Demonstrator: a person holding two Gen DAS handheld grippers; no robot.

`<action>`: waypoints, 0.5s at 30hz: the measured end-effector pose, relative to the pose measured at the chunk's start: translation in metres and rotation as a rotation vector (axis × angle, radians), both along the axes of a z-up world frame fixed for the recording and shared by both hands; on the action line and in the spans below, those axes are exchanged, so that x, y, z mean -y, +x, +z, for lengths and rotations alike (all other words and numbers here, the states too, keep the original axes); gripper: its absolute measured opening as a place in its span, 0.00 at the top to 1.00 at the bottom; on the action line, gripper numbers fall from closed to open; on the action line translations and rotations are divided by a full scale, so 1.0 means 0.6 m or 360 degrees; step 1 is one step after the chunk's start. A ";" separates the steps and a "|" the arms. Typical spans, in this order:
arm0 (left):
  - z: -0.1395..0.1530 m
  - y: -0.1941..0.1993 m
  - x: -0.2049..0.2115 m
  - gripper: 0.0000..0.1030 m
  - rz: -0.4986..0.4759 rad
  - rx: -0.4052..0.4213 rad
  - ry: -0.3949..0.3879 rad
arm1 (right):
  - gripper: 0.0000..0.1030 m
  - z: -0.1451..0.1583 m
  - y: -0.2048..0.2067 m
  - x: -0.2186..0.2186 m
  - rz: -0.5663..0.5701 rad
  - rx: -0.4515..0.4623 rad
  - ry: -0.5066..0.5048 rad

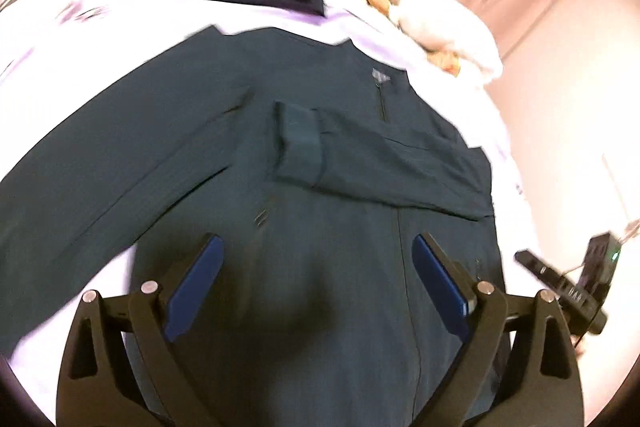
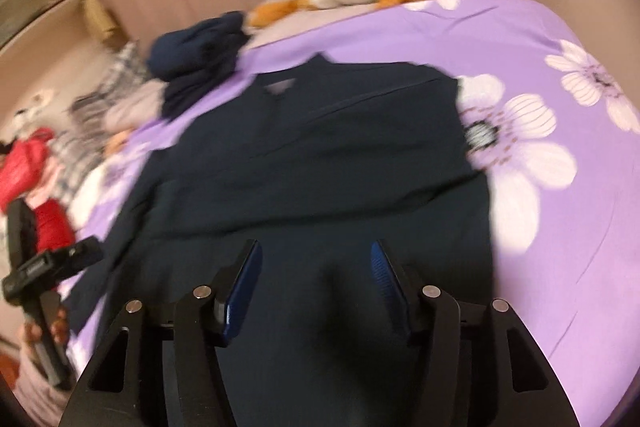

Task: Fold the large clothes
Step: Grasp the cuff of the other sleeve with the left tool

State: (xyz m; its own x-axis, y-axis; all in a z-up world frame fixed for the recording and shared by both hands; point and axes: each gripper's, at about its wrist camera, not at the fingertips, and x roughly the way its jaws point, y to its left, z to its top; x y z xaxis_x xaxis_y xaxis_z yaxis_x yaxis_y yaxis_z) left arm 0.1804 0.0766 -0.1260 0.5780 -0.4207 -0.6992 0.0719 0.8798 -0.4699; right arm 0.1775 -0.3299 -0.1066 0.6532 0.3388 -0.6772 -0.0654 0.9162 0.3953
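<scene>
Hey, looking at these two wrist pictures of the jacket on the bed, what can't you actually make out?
- Jacket hem: left wrist view, cut off at the bottom behind the left gripper.
- Chest logo: both views, too small and blurred.
- Folded sleeve: right wrist view, lost in blur.
- Right gripper: fabric touching the fingers, unclear.

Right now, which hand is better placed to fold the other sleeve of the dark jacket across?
Probably left. The unfolded sleeve stretches out beside the open left gripper; the other sleeve already lies across the dark jacket.
</scene>
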 end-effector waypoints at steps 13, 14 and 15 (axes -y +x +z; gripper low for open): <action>-0.078 -0.302 -0.333 0.07 0.0777 -0.0111 -0.0682 | 0.41 -0.008 -0.098 -0.141 0.0186 0.0017 0.0176; -0.092 -0.316 -0.347 0.07 0.0816 -0.0129 -0.0743 | 0.41 -0.007 -0.100 -0.148 0.0194 0.0013 0.0179; -0.099 -0.325 -0.356 0.07 0.0840 -0.0143 -0.0778 | 0.41 -0.006 -0.108 -0.157 0.0197 0.0012 0.0179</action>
State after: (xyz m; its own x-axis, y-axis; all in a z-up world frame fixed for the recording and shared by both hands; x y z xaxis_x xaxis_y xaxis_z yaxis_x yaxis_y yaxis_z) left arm -0.0146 0.2905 -0.1857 0.7395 -0.3784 -0.5567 -0.3616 0.4744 -0.8027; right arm 0.1125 -0.2355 -0.1102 0.6068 0.4904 -0.6255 -0.1785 0.8510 0.4939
